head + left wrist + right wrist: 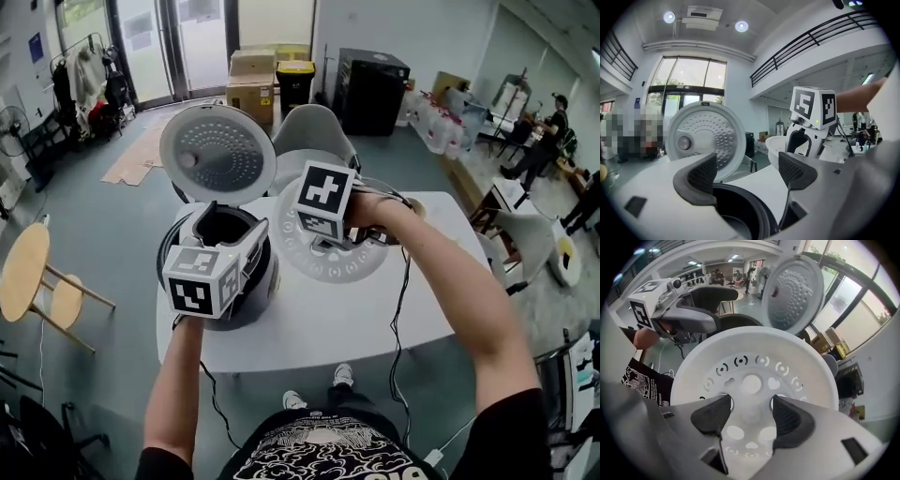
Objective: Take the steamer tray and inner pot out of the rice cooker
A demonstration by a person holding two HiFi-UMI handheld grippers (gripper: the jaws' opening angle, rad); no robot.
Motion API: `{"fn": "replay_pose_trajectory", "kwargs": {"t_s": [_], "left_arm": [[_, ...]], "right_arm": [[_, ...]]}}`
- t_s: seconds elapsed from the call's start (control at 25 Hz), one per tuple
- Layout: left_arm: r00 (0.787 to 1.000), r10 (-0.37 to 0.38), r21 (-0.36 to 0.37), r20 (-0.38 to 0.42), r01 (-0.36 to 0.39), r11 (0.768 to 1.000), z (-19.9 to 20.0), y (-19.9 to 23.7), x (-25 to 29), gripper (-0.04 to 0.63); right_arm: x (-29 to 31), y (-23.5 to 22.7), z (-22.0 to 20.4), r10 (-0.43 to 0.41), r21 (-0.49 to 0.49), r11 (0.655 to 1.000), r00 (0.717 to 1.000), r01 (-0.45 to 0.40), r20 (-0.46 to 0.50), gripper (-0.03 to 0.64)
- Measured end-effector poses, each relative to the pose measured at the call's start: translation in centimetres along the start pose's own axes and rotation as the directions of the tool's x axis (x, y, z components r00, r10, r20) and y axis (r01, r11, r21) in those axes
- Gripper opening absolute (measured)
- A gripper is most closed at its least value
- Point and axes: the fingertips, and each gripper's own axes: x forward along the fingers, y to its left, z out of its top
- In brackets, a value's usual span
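The rice cooker point(255, 286) stands on the left of the white table point(431, 309), its lid point(217, 153) swung up and its dark inner pot point(221, 228) showing inside. My left gripper point(251, 247) reaches level over the cooker's front rim, open, with nothing between its pads; the pot's black mouth point(740, 212) lies just below the left gripper point(747, 176). My right gripper point(324, 246) points down, just right of the cooker. It is shut on the middle of the white perforated steamer tray point(361, 258). From above, the tray point(754, 357) fills the view under the right gripper point(751, 417).
A grey chair point(314, 131) stands behind the table and a round wooden stool point(26, 272) to its left. A black cable point(401, 314) runs over the table's front edge. Boxes and a black cabinet point(370, 89) line the far wall.
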Motion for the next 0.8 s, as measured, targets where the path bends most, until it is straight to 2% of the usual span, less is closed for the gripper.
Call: {"fn": "replay_pose_trajectory", "kwargs": {"t_s": [0.2,0.4,0.56,0.68,0.8], "left_arm": [[0.991,-0.136,0.048,0.003,0.136,0.990,3.8,-6.4,3.6,0.402],[0.970,-0.243,0.061,-0.022,0.244,0.968,8.6,-18.1,9.5,0.401],[0.943,-0.327,0.065,-0.056,0.330,0.942,7.3,-24.9,13.0,0.401],[0.929,-0.361,0.066,-0.075,0.366,0.928,5.5,-28.5,16.0,0.400],[0.920,-0.382,0.065,-0.086,0.388,0.919,6.1,-33.5,19.1,0.400]], "right_arm": [[-2.6,-1.6,-7.0,-0.005,0.141,0.990,1.000,0.009,-0.024,0.296],[-7.1,-5.4,-19.2,0.007,0.250,0.968,0.999,0.006,-0.048,0.296],[-6.3,-6.0,-26.9,0.019,0.334,0.943,0.997,0.006,-0.071,0.296],[-4.4,-7.1,-31.3,0.030,0.377,0.926,0.997,0.001,-0.077,0.296],[-4.5,-8.7,-37.1,0.044,0.405,0.914,0.996,-0.007,-0.082,0.296]]}}
